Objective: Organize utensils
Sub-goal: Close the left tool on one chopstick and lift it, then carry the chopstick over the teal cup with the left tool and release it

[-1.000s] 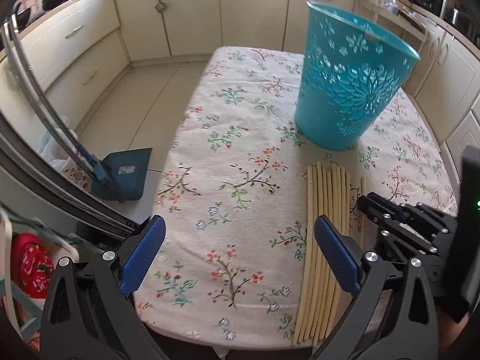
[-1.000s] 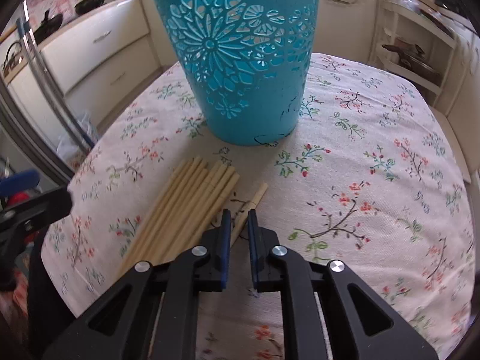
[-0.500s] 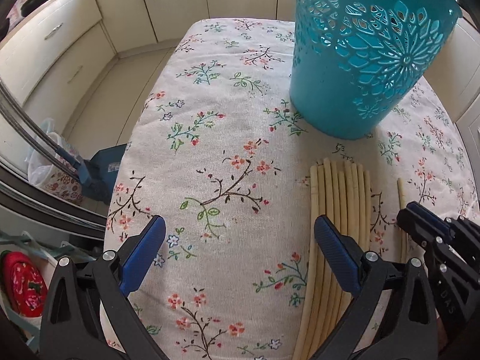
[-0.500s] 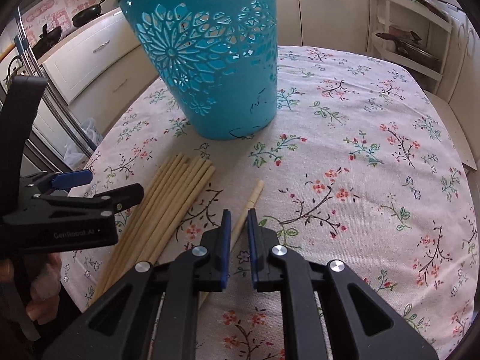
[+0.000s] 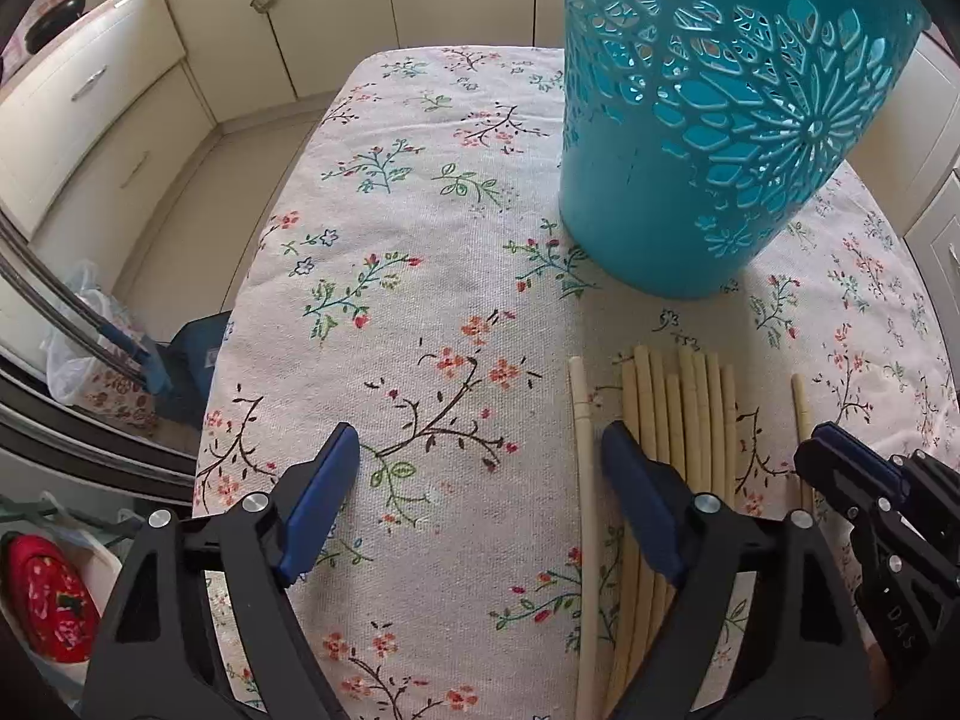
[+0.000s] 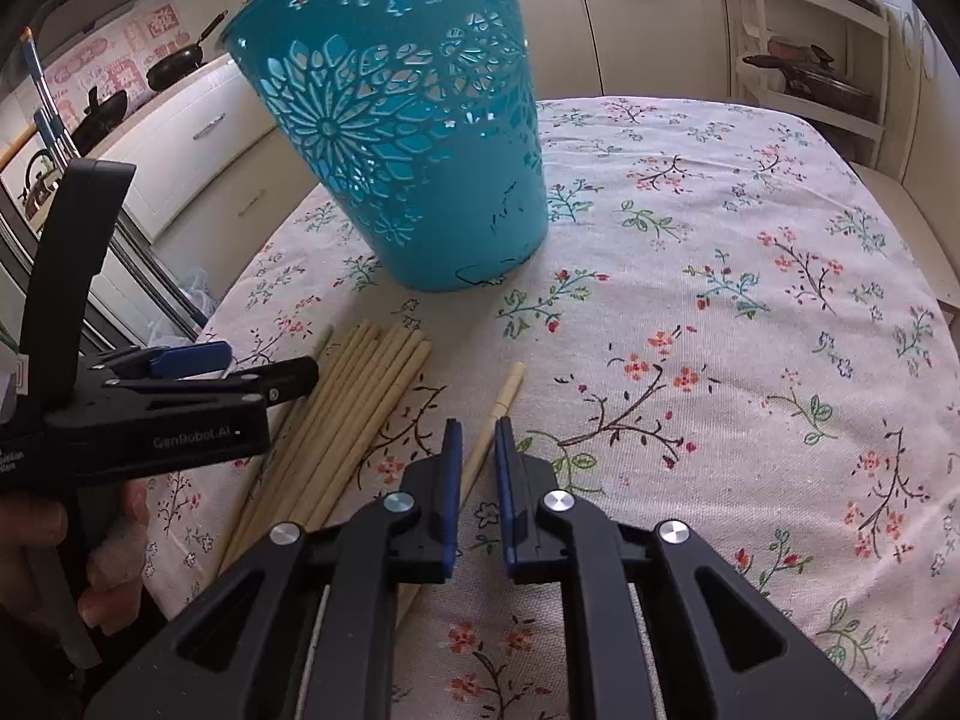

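A: How far along?

B: Barely begun. The teal basket [image 6: 414,138], perforated plastic with flower cut-outs, stands far on the floral-cloth bench [image 6: 750,360]; nothing visibly inside.

A: The chopsticks [image 5: 678,420]?

B: Pale, smooth, round sticks bundled near it. Left hand-held gripper [image 5: 480,498] closing around 1 stray stick [image 5: 582,420], untouched; right hand-held gripper [image 6: 478,474] clenched on another stick [image 6: 507,393].

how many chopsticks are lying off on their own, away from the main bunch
2. One lone chopstick lies left of the bunch, between the closing left gripper's fingers; the other lies right of it, ahead of the right gripper. More may be hidden.
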A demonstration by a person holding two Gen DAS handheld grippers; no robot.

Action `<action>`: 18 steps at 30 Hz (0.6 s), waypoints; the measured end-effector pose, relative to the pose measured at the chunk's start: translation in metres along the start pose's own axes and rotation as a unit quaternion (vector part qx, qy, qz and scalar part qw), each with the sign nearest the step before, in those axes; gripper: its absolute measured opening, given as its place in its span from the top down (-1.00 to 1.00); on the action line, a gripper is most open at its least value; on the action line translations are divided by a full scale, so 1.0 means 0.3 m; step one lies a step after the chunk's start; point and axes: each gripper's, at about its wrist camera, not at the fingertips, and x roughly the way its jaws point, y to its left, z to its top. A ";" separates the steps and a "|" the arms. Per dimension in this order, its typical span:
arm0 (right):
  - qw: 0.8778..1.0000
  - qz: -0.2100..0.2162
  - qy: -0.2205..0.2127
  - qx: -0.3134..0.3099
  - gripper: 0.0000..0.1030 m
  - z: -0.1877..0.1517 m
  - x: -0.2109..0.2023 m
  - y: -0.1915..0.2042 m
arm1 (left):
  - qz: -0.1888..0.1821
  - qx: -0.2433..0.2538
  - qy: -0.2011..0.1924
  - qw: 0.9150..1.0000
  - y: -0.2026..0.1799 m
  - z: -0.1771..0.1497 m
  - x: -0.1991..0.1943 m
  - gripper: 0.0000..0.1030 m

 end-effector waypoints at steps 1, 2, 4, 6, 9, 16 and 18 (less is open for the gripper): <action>1.000 0.000 -0.001 0.000 0.77 0.000 0.000 0.001 | -0.004 0.007 -0.002 1.000 -0.007 0.000 -0.004 -0.34; 1.000 -0.002 -0.002 -0.001 0.77 0.000 0.000 0.003 | -0.009 0.013 -0.004 1.000 -0.011 -0.002 -0.009 -0.27; 1.000 -0.004 -0.003 -0.003 0.77 0.001 0.001 0.005 | -0.019 0.026 -0.005 0.999 -0.027 -0.005 -0.020 0.10; 1.000 -0.001 -0.004 0.000 0.77 0.003 0.001 0.001 | -0.029 0.036 0.000 0.999 -0.039 -0.005 -0.031 0.69; 1.000 0.011 -0.005 0.011 0.77 0.001 -0.002 -0.013 | -0.067 0.018 0.022 0.997 -0.002 0.005 -0.061 0.90; 0.999 0.037 -0.006 0.035 0.77 -0.002 -0.007 -0.051 | -0.150 -0.047 -0.086 0.984 0.189 0.106 -0.446 0.90; 0.998 0.043 -0.006 0.041 0.77 -0.001 -0.006 -0.058 | -0.162 -0.054 -0.129 0.977 0.210 0.158 -0.552 0.90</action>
